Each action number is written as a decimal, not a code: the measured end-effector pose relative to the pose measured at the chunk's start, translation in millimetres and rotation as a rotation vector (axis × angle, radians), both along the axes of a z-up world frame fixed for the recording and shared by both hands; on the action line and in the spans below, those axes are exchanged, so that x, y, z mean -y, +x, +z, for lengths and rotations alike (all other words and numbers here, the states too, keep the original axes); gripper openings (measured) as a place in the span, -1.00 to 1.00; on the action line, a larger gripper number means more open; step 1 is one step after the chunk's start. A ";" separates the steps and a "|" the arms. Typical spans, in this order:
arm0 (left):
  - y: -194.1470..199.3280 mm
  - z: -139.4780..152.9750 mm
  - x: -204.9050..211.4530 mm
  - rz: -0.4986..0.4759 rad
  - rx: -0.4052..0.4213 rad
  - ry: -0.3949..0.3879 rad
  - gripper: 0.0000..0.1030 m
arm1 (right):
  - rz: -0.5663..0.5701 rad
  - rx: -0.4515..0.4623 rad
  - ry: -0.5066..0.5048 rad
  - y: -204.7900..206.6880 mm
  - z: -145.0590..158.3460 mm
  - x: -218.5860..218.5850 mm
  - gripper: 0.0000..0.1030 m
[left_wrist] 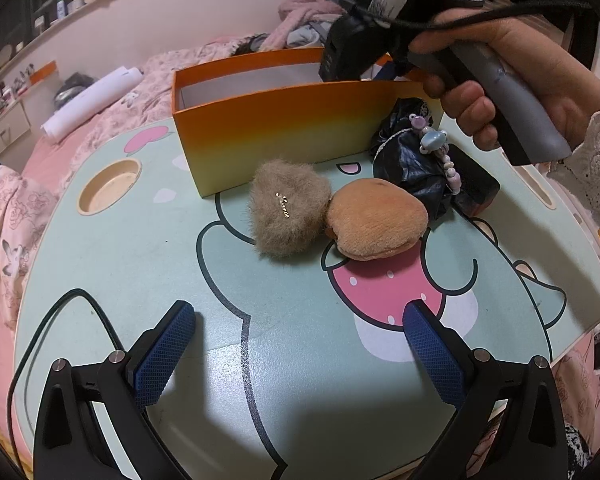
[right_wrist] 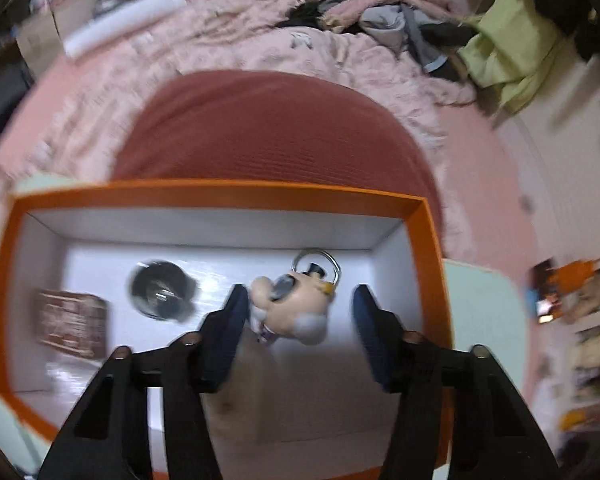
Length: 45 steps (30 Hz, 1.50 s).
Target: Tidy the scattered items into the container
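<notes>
Right gripper (right_wrist: 296, 320) hangs over the orange box (right_wrist: 220, 194), jaws apart; the cream keyring figure (right_wrist: 296, 300) lies between them, unpressed, on the white floor at 12 o'clock. At 10 o'clock, a dark round item (right_wrist: 160, 294) and brown packet (right_wrist: 74, 320), both blurred. Left gripper (left_wrist: 298, 344) gapes, empty, over the table (left_wrist: 140, 240).

orange box (left_wrist: 284, 120), tan furry pouch (left_wrist: 286, 210)

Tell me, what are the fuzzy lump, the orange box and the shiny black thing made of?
Fuzzy lump: looks like long beige faux fur, matte and shaggy. Orange box: seemingly smooth printed cardboard, thin flat walls. Shiny black thing: probably crinkled glossy plastic or coated fabric, hard to tell.
</notes>
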<state>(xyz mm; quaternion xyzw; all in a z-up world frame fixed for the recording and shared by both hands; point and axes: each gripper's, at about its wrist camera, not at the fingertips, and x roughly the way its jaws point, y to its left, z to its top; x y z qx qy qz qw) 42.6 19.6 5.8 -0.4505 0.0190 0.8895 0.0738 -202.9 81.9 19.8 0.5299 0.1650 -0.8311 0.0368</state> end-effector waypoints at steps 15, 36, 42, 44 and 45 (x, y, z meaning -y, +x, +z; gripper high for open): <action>1.1 -0.4 0.3 0.000 -0.001 0.001 1.00 | 0.001 -0.175 -0.276 25.5 55.3 -31.7 -0.20; 2.2 -0.6 1.1 0.000 -0.001 0.003 1.00 | 0.062 -0.113 -0.541 132.9 15.2 -119.1 -0.18; 2.3 -0.6 1.1 0.000 -0.002 0.002 1.00 | 0.109 -0.144 -0.603 143.2 13.4 -112.2 0.13; 2.5 -0.6 1.1 0.001 -0.002 0.003 1.00 | 0.106 -0.196 -0.636 152.8 18.9 -117.2 0.22; 2.5 -0.6 1.0 0.001 -0.002 0.003 1.00 | 0.102 -0.228 -0.655 159.1 22.7 -120.4 0.32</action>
